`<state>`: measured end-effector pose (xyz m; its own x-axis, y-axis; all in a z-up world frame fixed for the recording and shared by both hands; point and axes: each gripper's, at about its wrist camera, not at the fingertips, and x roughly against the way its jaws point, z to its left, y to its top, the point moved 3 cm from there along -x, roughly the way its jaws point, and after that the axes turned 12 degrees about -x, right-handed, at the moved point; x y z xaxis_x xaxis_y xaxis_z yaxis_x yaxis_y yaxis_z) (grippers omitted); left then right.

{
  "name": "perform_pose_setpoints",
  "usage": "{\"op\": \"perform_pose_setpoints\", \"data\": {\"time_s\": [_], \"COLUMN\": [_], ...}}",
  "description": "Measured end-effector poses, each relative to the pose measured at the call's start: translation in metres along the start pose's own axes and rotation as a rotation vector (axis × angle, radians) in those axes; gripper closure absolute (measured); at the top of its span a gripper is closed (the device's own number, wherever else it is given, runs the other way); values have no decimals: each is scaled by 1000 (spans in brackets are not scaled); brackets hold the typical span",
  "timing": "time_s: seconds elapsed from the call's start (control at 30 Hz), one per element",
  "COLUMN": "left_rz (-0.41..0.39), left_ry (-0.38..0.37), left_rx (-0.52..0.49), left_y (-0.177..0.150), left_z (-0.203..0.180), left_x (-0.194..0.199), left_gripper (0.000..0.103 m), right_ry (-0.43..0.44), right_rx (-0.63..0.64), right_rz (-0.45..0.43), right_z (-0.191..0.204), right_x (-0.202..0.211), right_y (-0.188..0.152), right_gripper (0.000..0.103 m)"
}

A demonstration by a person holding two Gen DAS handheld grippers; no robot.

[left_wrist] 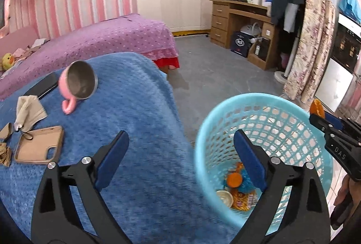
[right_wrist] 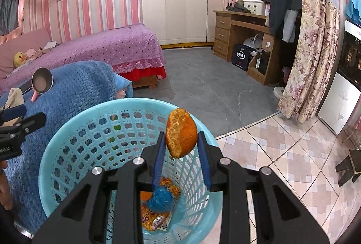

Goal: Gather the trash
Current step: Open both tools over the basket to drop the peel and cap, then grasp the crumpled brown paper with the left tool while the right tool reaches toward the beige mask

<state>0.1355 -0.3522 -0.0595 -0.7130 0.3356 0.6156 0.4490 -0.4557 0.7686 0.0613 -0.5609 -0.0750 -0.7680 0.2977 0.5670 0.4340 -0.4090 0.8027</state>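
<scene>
My right gripper (right_wrist: pixel 180 138) is shut on a piece of orange peel (right_wrist: pixel 181 132) and holds it above the far rim of a light blue mesh basket (right_wrist: pixel 90 131). The peel (left_wrist: pixel 317 108) also shows at the right edge of the left wrist view. The basket (left_wrist: pixel 225 117) holds an orange lid (left_wrist: pixel 234 179), a blue wrapper (right_wrist: pixel 162 198), a yellow snack bag (right_wrist: pixel 155 219) and a small white cup (left_wrist: pixel 225 198). My left gripper (left_wrist: pixel 180 144) is open and empty, between the blue blanket (left_wrist: pixel 135 108) and the basket.
On the blanket lie a tipped pink mug (left_wrist: pixel 77 83), a tan phone case (left_wrist: pixel 38 145), a crumpled beige tissue (left_wrist: pixel 28 113) and a dark phone (left_wrist: pixel 42 86). A purple bed (left_wrist: pixel 101 38), a wooden desk (left_wrist: pixel 239 22) and a floral curtain (left_wrist: pixel 311 45) stand beyond.
</scene>
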Motion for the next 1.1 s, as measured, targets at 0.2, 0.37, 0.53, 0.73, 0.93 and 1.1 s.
{"op": "perform_pose_setpoints", "data": {"time_s": [0.2,0.37,0.53,0.73,0.93,1.1], "left_rz": [-13,-19,-28,-29,-18,0], "left_ry": [41,66,89,114,160,224], "left_rx": [16,29,53,82,106,109], "left_y": [-4,-10,-17,-29,-44,-61], "left_z": [18,34,54,85,123,157], "left_x": [11,21,35,51,63,70], "left_gripper": [9,8,6,6,6,6], "right_ry": [-2,6,-16,-19,6,29], "right_rx": [12,-4,-38,-26,2,19], "right_rz": [-15,-32,-53,-54,-54,-51], "right_z": [14,25,35,61,93,118], "right_x": [1,4,10,10,12,12], "right_y": [1,2,2,1,-3,-7], "right_gripper": [66,32,9,7,6,6]}}
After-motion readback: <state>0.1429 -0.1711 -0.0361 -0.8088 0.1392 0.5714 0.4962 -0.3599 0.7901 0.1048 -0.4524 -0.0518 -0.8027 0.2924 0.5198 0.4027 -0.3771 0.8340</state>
